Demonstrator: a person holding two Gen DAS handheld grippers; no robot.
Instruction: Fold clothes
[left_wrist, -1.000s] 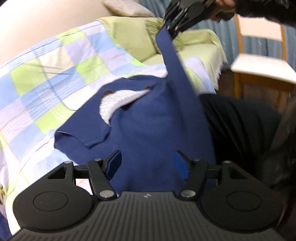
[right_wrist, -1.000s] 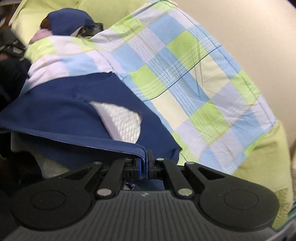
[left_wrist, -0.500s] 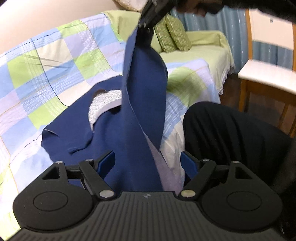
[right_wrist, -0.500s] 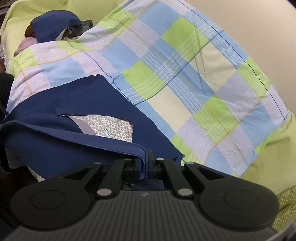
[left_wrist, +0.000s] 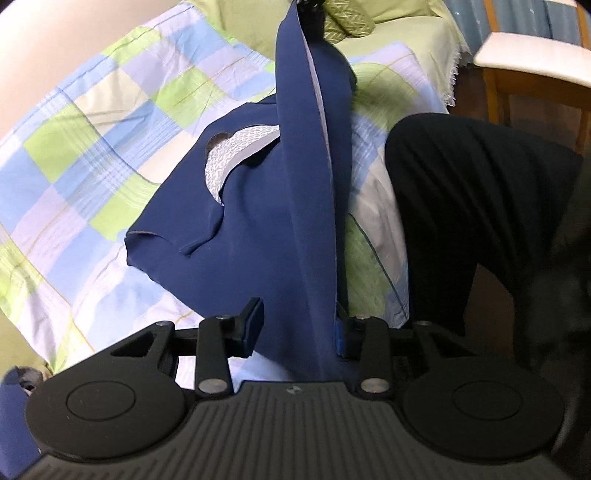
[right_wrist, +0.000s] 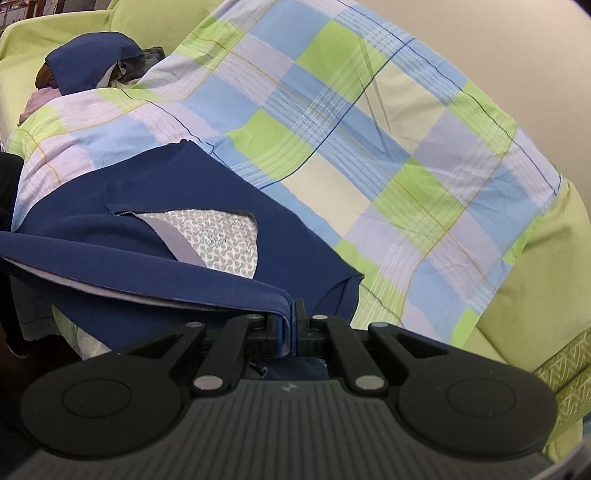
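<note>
A navy blue shirt with a white patterned inner collar lies on a checked bedsheet. My right gripper is shut on the shirt's edge and holds it up as a taut band; the gripper shows at the top of the left wrist view. My left gripper is open, with the lifted band of cloth running down between its fingers. The shirt also shows in the right wrist view.
A pile of other clothes lies at the far end of the bed. A green patterned cushion and a wooden chair stand beyond the bed. The person's dark trouser leg is at the right.
The right gripper has carried the shirt edge further across and up. The left gripper has moved in, so the band of cloth now lies between its narrowing fingers.
</note>
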